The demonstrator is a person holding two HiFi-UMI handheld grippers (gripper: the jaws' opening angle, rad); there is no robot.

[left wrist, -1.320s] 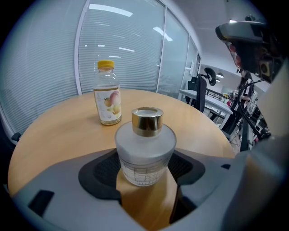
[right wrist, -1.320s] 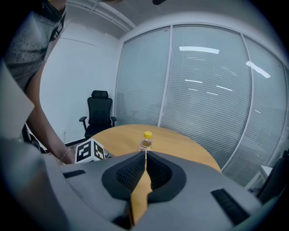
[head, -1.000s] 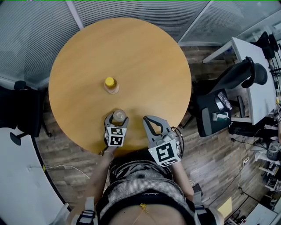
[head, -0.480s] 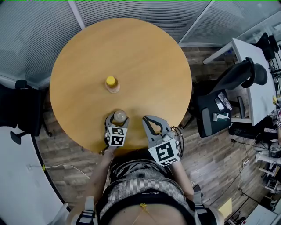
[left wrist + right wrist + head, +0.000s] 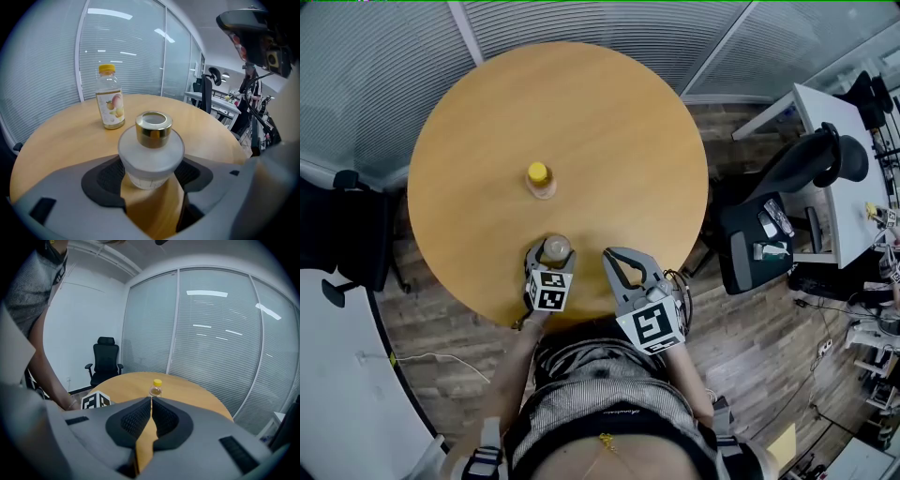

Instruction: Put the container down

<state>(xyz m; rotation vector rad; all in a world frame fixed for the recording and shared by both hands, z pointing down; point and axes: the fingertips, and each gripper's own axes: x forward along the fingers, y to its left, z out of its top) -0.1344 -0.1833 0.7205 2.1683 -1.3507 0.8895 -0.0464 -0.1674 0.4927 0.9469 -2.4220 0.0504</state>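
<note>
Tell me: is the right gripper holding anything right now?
No: the right gripper has its jaws closed against each other with nothing between them, while the frosted container sits between the jaws of the left gripper.

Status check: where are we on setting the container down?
Done: the container is over the table near its front edge. In hand: the left tongs are closed on its frosted body; whether its base touches the wood, I cannot tell. Left: seat it and open the tongs. The right tongs are shut and empty. The yellow-capped bottle stands apart, farther in.
</note>
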